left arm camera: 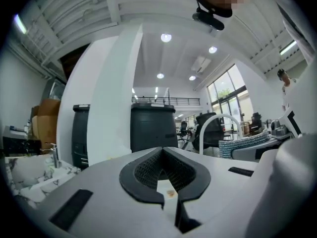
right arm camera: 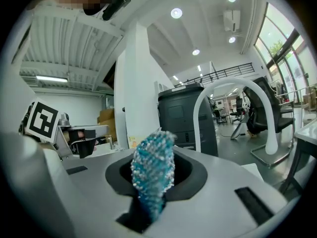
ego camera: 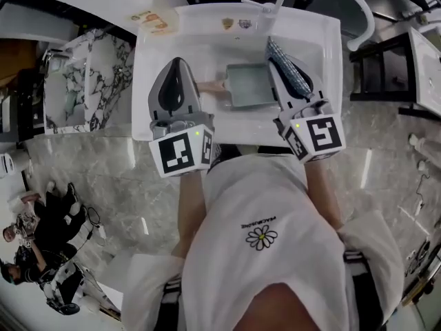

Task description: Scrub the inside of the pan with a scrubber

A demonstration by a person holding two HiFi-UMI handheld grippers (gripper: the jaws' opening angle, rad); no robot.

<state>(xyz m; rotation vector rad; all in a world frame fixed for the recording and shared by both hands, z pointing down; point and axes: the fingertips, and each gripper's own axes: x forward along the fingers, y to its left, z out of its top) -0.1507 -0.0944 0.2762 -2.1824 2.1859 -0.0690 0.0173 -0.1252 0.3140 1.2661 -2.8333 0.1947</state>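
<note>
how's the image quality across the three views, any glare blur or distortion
Head view: even light, fisheye bows the sink rim, the pan is sharp. Left gripper view: ceiling lights flare, corners go black. Right gripper view: the scrubber in the tongs is close and slightly soft, the window at right is bright.

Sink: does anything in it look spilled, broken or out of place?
Nothing stands out. The pan lies open side up in the sink, no spill shows, and the right gripper grips the scrubber.
</note>
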